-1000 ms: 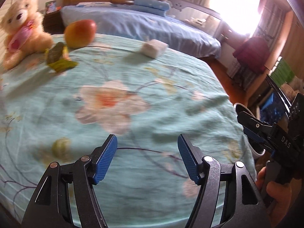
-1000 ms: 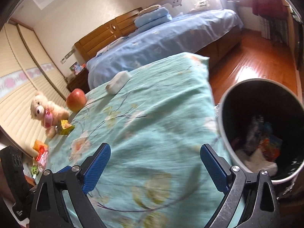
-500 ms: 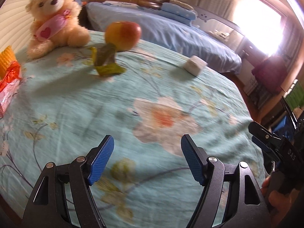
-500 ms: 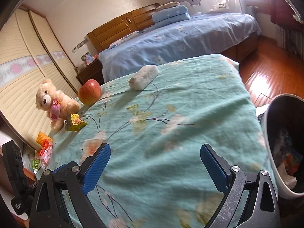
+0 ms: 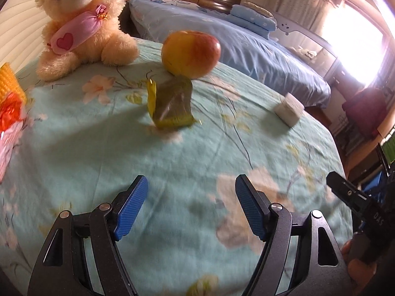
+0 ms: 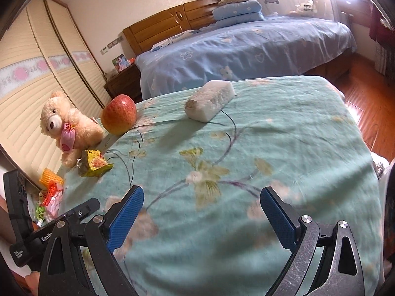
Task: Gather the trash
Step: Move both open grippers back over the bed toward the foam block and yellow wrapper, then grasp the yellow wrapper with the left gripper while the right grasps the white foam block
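A crumpled yellow-green snack wrapper (image 5: 172,104) lies on the teal flowered table cloth (image 5: 123,153), just in front of an apple (image 5: 190,53). It also shows in the right wrist view (image 6: 93,164). A white crumpled tissue lump (image 5: 288,109) lies farther right; it also shows in the right wrist view (image 6: 209,100). My left gripper (image 5: 191,202) is open and empty, facing the wrapper from a short way back. My right gripper (image 6: 201,212) is open and empty over the cloth. Orange and red wrappers (image 6: 50,190) lie at the table's left edge.
A teddy bear (image 5: 79,22) sits at the back left beside the apple (image 6: 119,114). A blue-covered bed (image 6: 246,46) stands behind the table. The dark bin rim (image 6: 388,197) is at the right edge. Wooden floor (image 6: 370,113) lies to the right.
Both grippers have moved left across the table, away from the bin. The left gripper has come closer to the wrapper, apple and bear. The bin has almost left the right wrist view.
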Available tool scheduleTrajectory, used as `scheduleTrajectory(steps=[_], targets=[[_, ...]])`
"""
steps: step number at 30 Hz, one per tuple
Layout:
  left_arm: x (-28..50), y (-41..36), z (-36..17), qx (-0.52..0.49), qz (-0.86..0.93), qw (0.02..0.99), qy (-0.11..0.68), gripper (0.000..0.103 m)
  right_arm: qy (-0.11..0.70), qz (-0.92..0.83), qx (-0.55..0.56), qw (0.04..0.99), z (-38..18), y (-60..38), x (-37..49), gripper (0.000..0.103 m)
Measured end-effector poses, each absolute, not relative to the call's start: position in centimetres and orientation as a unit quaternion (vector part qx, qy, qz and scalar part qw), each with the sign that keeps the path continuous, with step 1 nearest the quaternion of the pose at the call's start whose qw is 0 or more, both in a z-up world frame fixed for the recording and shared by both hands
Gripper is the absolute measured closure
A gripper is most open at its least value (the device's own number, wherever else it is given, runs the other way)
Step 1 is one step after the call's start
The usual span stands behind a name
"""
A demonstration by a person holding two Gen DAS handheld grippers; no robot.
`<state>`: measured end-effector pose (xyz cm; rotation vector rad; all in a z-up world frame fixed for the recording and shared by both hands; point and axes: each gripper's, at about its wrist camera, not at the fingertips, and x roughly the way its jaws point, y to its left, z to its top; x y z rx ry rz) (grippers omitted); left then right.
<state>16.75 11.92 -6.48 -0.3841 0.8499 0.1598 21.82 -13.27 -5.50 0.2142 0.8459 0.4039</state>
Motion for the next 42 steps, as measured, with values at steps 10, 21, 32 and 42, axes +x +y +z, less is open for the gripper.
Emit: scheduleTrajectory(steps=[10,21,32,42], targets=[[20.4,13.5,-6.3,-0.207,0.090,0.887,0.403,0.028,0.417,0.189,0.097,0.884,-6.4,-11.3,27.3,0.007],[22.8,14.3,-6.5,-0.206,0.103,0.890,0.394,0.029,0.425,0.167,0.080,0.886,-6.9,-9.4,32.4,0.008],[22.9,13.6,-6.3,-0.188,0.083,0.899,0.387,0.063,0.418,0.151,0.036,0.895,-6.9,-8.2,33.1,0.069],[20.4,10.5,-4.9,-0.172,0.041,0.910,0.376,0.065,0.406,0.180,0.053,0.894,-6.3,-9.6,28.8,0.070]])
